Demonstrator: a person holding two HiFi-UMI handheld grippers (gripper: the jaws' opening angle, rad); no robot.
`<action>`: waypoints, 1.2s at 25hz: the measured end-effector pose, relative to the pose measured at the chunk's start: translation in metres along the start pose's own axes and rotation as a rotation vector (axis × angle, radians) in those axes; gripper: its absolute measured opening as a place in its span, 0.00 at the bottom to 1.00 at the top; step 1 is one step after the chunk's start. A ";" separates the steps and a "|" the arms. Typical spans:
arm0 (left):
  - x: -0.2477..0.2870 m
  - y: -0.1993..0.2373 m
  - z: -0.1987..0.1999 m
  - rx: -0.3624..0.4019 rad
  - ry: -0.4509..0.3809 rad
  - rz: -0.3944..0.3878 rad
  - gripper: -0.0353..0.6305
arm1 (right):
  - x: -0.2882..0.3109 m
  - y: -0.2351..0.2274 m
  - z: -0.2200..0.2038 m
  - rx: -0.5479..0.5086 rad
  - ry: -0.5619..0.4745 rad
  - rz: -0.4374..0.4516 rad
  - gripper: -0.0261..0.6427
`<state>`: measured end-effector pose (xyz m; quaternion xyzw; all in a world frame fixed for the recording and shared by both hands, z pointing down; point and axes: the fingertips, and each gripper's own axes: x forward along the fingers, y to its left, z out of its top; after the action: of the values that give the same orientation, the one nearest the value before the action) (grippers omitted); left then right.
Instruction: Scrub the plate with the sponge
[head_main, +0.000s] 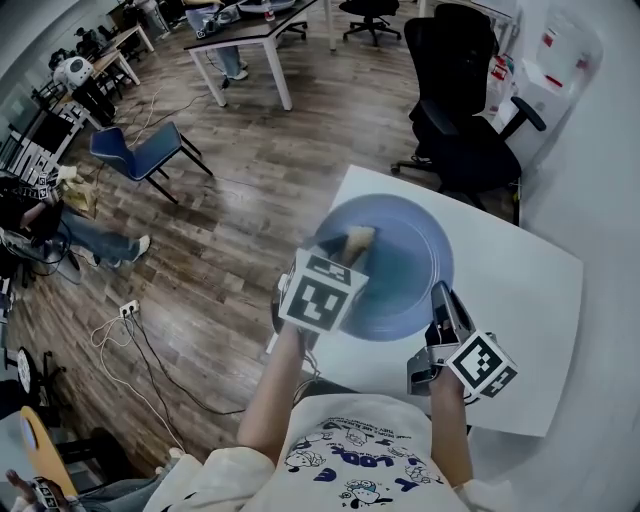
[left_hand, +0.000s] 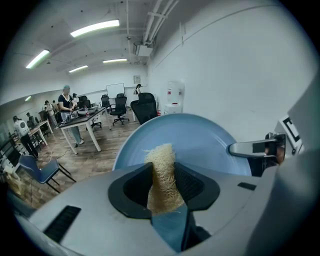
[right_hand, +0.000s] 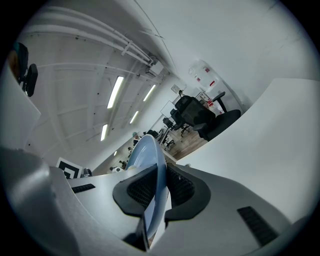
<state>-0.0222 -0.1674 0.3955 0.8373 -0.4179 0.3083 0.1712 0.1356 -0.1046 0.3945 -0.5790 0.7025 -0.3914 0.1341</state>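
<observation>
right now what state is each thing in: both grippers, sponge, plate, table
left gripper: shut on the sponge
right gripper: shut on the plate's near rim
sponge: pinched between the left jaws, tip sticking out over the plate; contact unclear
plate: blue, clamped at its rim; can't tell if it lies flat
table: white, under the plate

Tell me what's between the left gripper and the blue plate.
A pale fibrous sponge, clamped in the left gripper, with its free end over the blue plate; the left gripper view shows it best.
</observation>
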 end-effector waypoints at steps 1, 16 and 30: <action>0.000 0.001 0.000 0.007 0.003 0.005 0.26 | 0.001 -0.001 0.002 0.001 -0.003 -0.001 0.09; 0.004 -0.001 -0.004 0.023 0.042 0.003 0.26 | -0.004 -0.012 0.020 0.024 -0.040 -0.029 0.09; 0.004 -0.014 -0.026 0.044 0.077 -0.017 0.26 | -0.009 -0.019 0.019 0.032 -0.059 -0.057 0.10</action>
<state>-0.0190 -0.1473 0.4168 0.8319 -0.3969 0.3478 0.1714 0.1637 -0.1046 0.3936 -0.6078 0.6752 -0.3890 0.1530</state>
